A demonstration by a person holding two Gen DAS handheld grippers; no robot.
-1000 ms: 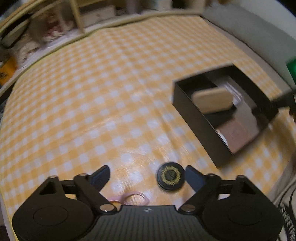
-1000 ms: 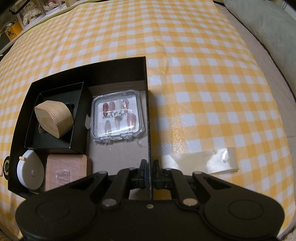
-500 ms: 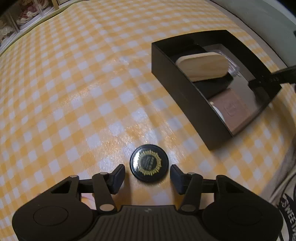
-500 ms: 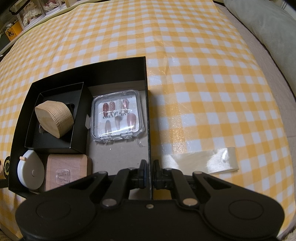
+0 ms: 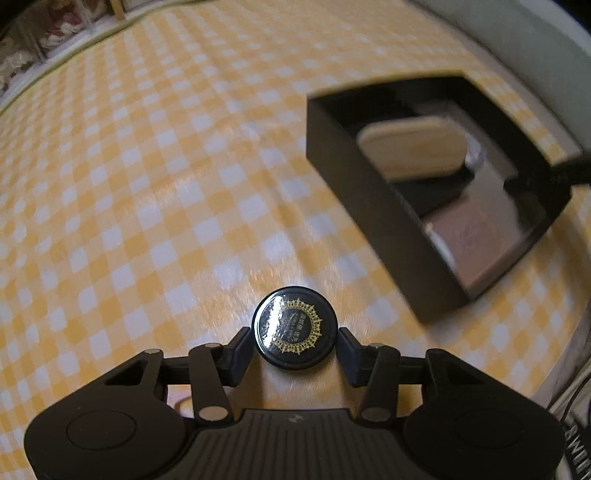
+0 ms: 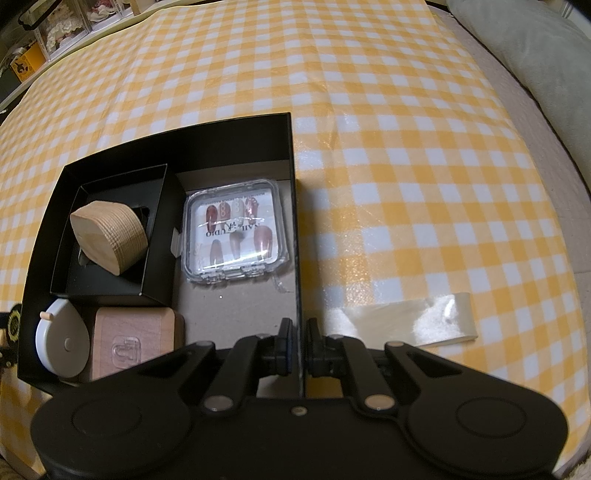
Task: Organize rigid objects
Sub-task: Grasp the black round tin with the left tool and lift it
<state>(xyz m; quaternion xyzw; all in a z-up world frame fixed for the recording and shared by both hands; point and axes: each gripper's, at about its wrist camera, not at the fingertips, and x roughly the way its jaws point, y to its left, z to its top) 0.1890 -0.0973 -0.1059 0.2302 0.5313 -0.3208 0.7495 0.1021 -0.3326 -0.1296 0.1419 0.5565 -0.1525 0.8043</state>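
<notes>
A round black tin with a gold emblem (image 5: 294, 326) sits between the fingers of my left gripper (image 5: 294, 344). Its jaws are closing and both pads touch the tin's rim. The tin stays sharp while the yellow checked cloth (image 5: 155, 192) blurs behind it. To the right stands the black box (image 5: 369, 206). My right gripper (image 6: 298, 343) is shut on the box's right wall (image 6: 297, 258). Inside lie a ridged wooden piece (image 6: 109, 236) in a smaller black tray, a clear nail case (image 6: 236, 229), a white tape measure (image 6: 62, 343) and a wooden block (image 6: 133, 339).
A strip of clear tape (image 6: 406, 321) is stuck to the cloth right of the box. A grey cushion (image 6: 535, 48) lies along the far right edge. Shelves with clutter (image 5: 55, 29) stand beyond the table's far left side.
My left gripper came down over the black tin and its fingers narrowed from wide apart until they touch its rim. The right gripper and the box kept still.
</notes>
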